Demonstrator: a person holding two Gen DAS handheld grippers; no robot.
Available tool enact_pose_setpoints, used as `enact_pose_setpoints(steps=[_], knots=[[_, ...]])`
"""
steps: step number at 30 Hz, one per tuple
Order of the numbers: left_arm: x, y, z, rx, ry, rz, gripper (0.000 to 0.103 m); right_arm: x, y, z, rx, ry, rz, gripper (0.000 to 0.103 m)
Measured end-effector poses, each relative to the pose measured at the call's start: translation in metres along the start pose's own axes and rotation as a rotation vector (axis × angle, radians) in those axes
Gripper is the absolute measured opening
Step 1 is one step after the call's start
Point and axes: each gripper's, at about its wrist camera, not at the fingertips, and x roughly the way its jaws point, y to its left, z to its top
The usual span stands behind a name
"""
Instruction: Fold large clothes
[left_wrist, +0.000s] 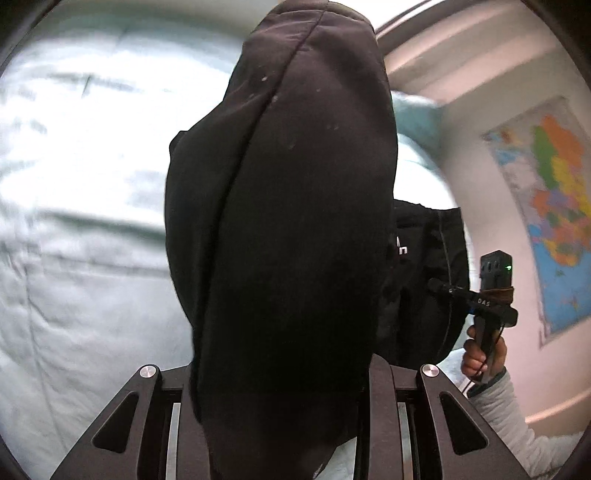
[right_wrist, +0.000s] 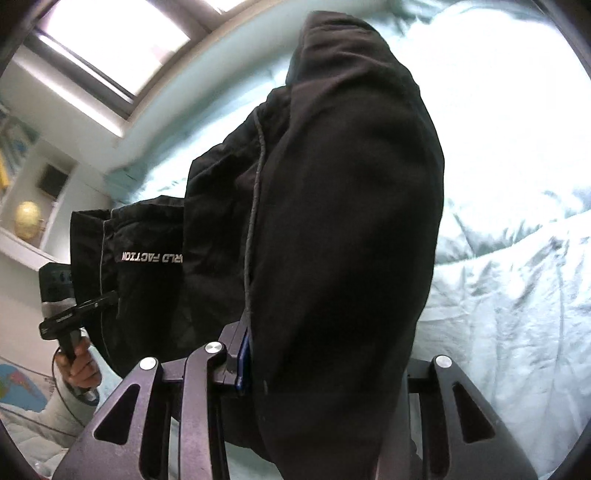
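On the left, the left gripper (left_wrist: 280, 424) pinched a bunch of the black garment (left_wrist: 288, 221), held up above the pale green bedding (left_wrist: 74, 221). To the right, the right gripper (right_wrist: 325, 406) pinched its other end, lettered cloth sagging between. This looked like the lift-and-spread step; next likely came pulling taut and lowering flat. No containers showed.

Black garment (left_wrist: 288, 221) bunched, hanging lifted, white lettering visible.

Pale green bedding (left_wrist: 81, 221), wall map (left_wrist: 550, 206) (colourful), yellow globe (right_wrist: 27, 219) on shelf (right_wrist: 22, 247).
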Motion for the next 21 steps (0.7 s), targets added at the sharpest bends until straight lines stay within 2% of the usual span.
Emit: enact_pose_setpoints(steps=[2, 3, 4, 7, 9, 10, 14, 16, 18, 20, 21], knots=[[0.022, 0.026, -0.006, -0.059, 0.025, 0.057, 0.032, 0.033, -0.020, 0.000, 0.057, 0.053, -0.038, 0.046], [0.025, 0.036, -0.009, -0.081, 0.024, 0.066, 0.032, 0.044, -0.024, 0.001, 0.080, 0.048, -0.067, 0.049], [0.029, 0.053, -0.010, -0.134, 0.033, 0.044, 0.037, 0.053, -0.029, 0.004, 0.119, 0.037, -0.095, 0.051], [0.033, 0.101, -0.010, -0.317, 0.099, -0.052, 0.048, 0.057, -0.062, 0.004, 0.281, 0.018, -0.034, 0.057], [0.024, 0.121, -0.012, -0.364, 0.119, -0.057, 0.052, 0.055, -0.066, 0.000, 0.310, 0.006, -0.066, 0.068], [0.017, 0.126, -0.012, -0.368, 0.114, -0.055, 0.054, 0.051, -0.066, -0.003, 0.312, 0.003, -0.097, 0.069], [-0.028, 0.121, 0.000, -0.346, 0.010, 0.048, 0.056, 0.020, -0.058, -0.017, 0.275, -0.030, -0.254, 0.069], [-0.045, 0.105, 0.005, -0.278, -0.035, 0.087, 0.056, -0.004, -0.041, -0.024, 0.230, -0.077, -0.363, 0.069], [-0.061, 0.085, 0.016, -0.169, -0.046, 0.057, 0.057, -0.020, -0.027, -0.031, 0.176, -0.115, -0.362, 0.070], [-0.051, 0.054, 0.029, -0.090, -0.030, 0.006, 0.060, -0.013, 0.012, -0.038, 0.094, -0.113, -0.310, 0.072], [-0.053, 0.055, 0.032, -0.067, -0.023, 0.004, 0.061, -0.005, 0.025, -0.042, 0.061, -0.100, -0.308, 0.073]])
